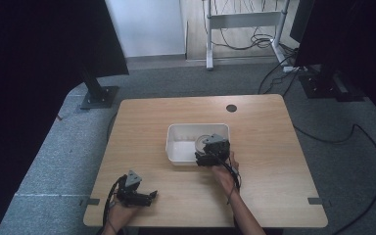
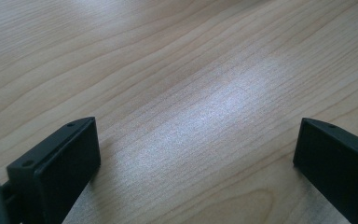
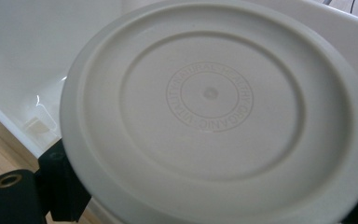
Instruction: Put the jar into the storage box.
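Note:
A white rectangular tub (image 1: 176, 129) stands in the middle of the wooden table (image 1: 269, 147). My right gripper (image 1: 205, 148) is at the tub's front right corner, shut on a round off-white plate (image 1: 201, 141) that it holds over the tub. In the right gripper view the plate (image 3: 209, 107) shows its ringed underside with embossed lettering, the tub (image 3: 23, 56) lies behind it, and my right gripper (image 3: 214, 196) clamps its lower rim. My left gripper (image 1: 152, 197) rests near the table's front left edge. Its fingers (image 2: 65, 158) stand wide open over bare wood (image 2: 168, 70).
A dark round cable hole (image 1: 231, 108) sits near the table's far edge. On the carpet beyond are a black stand base (image 1: 99, 96), a white desk frame (image 1: 245, 19) and loose cables (image 1: 362, 132) at the right.

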`<act>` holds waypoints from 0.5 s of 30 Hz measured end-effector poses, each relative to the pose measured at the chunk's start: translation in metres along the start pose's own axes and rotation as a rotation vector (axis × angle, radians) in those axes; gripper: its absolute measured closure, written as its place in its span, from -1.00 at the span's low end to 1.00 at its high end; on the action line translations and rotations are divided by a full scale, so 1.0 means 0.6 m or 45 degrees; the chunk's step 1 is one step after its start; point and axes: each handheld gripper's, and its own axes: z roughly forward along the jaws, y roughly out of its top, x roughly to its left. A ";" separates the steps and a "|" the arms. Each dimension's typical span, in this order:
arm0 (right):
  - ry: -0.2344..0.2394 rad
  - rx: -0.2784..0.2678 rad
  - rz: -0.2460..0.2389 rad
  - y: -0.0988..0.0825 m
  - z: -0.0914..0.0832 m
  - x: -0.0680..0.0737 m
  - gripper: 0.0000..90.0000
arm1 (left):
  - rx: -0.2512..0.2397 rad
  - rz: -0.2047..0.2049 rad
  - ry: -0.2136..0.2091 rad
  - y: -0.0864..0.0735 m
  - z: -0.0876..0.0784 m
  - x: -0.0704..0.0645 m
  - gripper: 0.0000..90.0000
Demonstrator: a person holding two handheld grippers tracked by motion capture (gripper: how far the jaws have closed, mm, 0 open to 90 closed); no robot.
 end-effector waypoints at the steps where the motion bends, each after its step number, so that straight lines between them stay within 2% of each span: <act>1: 0.002 0.002 0.001 0.000 0.001 0.001 -0.80 | 0.000 0.000 0.000 0.000 0.000 0.000 -1.00; 7: 0.011 0.023 0.001 -0.003 0.012 0.004 -0.80 | 0.000 0.000 0.000 0.000 0.000 0.000 -1.00; 12: 0.022 0.032 0.037 -0.007 0.018 0.001 -0.80 | 0.000 0.000 0.000 0.000 0.000 0.000 -1.00; 13: 0.037 0.030 0.063 -0.008 0.020 -0.003 -0.80 | 0.000 0.002 0.000 0.000 0.000 0.000 -1.00; 15: 0.046 0.043 0.065 -0.007 0.020 -0.004 -0.80 | 0.000 0.000 0.000 0.000 0.000 0.000 -1.00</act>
